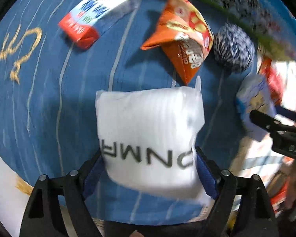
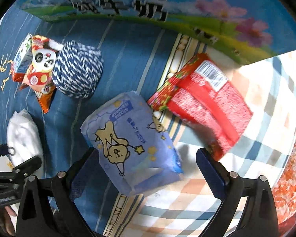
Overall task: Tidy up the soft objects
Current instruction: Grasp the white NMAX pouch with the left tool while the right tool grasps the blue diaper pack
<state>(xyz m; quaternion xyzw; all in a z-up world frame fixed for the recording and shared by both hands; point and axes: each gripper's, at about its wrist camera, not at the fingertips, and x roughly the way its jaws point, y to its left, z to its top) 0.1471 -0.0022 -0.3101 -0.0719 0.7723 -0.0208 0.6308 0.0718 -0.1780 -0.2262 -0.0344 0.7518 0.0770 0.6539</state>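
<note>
Clamped between the left claw (image 1: 150,169) pads, a white pillow pack (image 1: 148,134) is hanging just over the blue bedspread (image 1: 49,102). Beside it, the right claw (image 2: 148,167) is gaping wide around a purple tissue pack (image 2: 132,144), not gripping. Sorting is looking barely begun: a yarn ball (image 2: 77,69), an orange snack bag (image 1: 183,39), a boxy carton (image 1: 96,13) and a red packet (image 2: 207,102) are lying scattered. A printed cardboard box (image 2: 167,9) is walling the far side; open bedspread is lying leftward.
</note>
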